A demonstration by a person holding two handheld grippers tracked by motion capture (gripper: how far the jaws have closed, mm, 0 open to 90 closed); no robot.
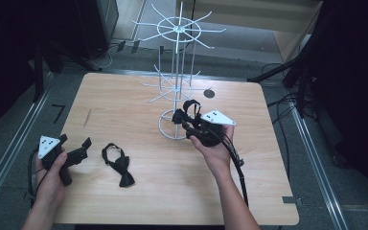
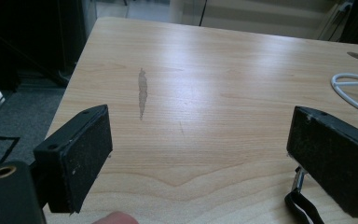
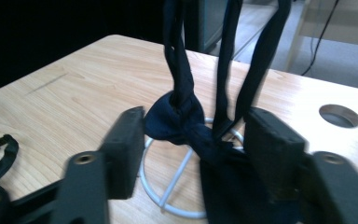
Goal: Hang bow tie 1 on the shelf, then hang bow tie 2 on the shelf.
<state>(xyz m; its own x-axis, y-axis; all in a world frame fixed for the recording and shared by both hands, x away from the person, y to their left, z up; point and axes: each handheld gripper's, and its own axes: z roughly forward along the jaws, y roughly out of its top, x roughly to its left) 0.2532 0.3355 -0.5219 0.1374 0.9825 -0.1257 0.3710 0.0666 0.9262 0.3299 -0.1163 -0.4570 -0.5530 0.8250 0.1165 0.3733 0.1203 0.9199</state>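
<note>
Black bow tie [image 3: 182, 123] hanging between parted right claw [image 3: 191, 140], unpinched, forearm angled over table [image 1: 139, 201]

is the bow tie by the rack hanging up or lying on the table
Hanging: in the right gripper view the bow tie dangles by its straps above the table, between the open right gripper.

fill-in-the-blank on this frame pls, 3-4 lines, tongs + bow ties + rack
1. The left tongs hover over bare tabletop with jaws ____.
2. A second bow tie lies flat on the wooden ____.
3. The dark bow tie between the right tongs hangs by its ____ above the rack's ring base.
4. The white wire rack has ____ bow ties on its top arms.

Missing words: open; table; strap; no
</note>
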